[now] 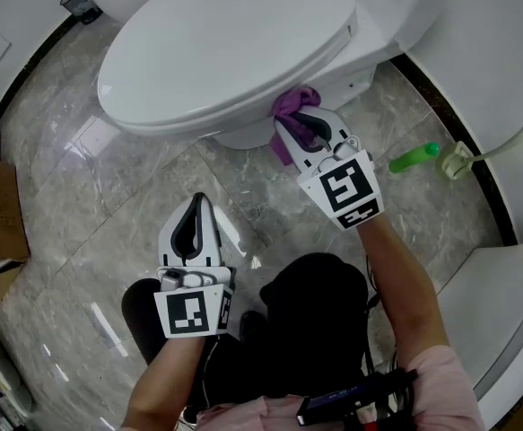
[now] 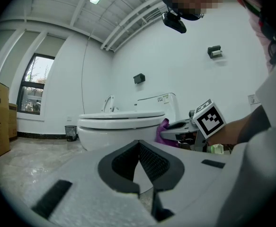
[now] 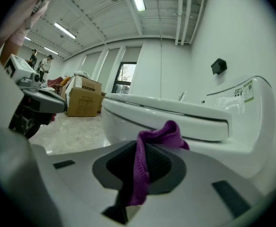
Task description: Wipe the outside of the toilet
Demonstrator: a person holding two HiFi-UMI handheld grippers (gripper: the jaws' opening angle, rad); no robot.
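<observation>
Pressing a purple cloth (image 1: 288, 104), pinched in the right gripper (image 1: 303, 122), against the toilet (image 1: 243, 136) bowl's side under the closed seat, apparently mid-wipe, with the left gripper (image 1: 192, 223) shut, empty, parked clear above the marble floor (image 1: 91, 196).

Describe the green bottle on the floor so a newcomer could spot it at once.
Start at the white toilet, where the right gripper holds a purple cloth at its side. Further right in the head view, on the grey marble floor near the dark skirting, lies the bottle. It is the only bright green thing, lying on its side beside a pale long-handled tool.
</observation>
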